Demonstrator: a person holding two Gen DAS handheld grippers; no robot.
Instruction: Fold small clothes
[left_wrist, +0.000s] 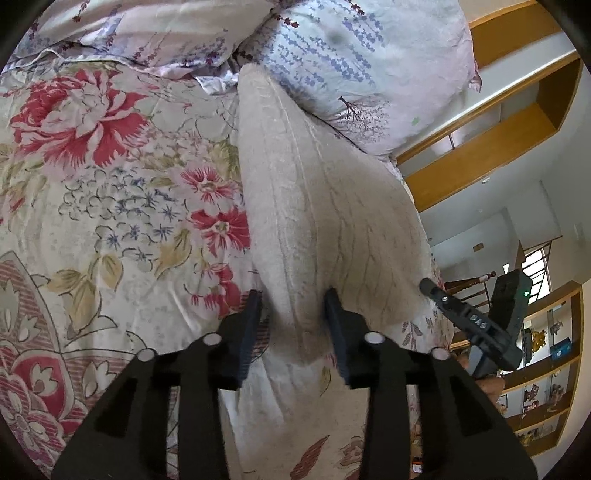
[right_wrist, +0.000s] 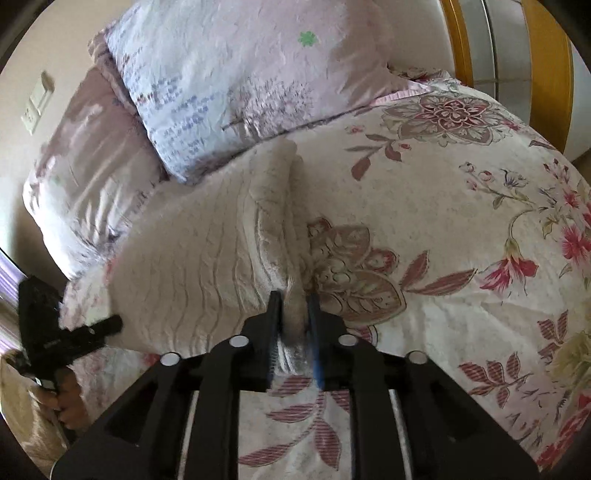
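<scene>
While both tongs are down on the bed, the one thing being worked on is a cream knit garment (left_wrist: 314, 206) with a wavy raised pattern, lying on the floral bedspread (left_wrist: 110, 206) just below the pillows. The left tongs (left_wrist: 293, 325) sit around the near edge of it, a thick fold of the fabric bunched between the two black fingers (left_wrist: 251, 332), which are fairly far apart; I can't tell if they're actually pinching it or just sitting around it. The right tongs (right_wrist: 293, 325) are squeezed narrow on another edge of the same garment (right_wrist: 192, 258), with the fabric pressed into a tight ridge between the fingers (right_wrist: 275, 332). From the right wrist view the cloth spreads out flat to the left and rises into a fold running away toward the pillows. Each camera catches the other tool at the side: the right tongs show at the right edge of the left view (left_wrist: 476, 325), and the left tongs at the far left of the right view (right_wrist: 62, 332), with a bit of the person's hand (right_wrist: 68, 402) under them. Count-wise: one garment, two tongs, two pillows, a pale blue-and-lilac one (right_wrist: 236, 85) and a pinkish one (right_wrist: 85, 173) beside it. Wooden shelving (left_wrist: 546, 373) with small items on it, too small to make out, stands past the bed.
</scene>
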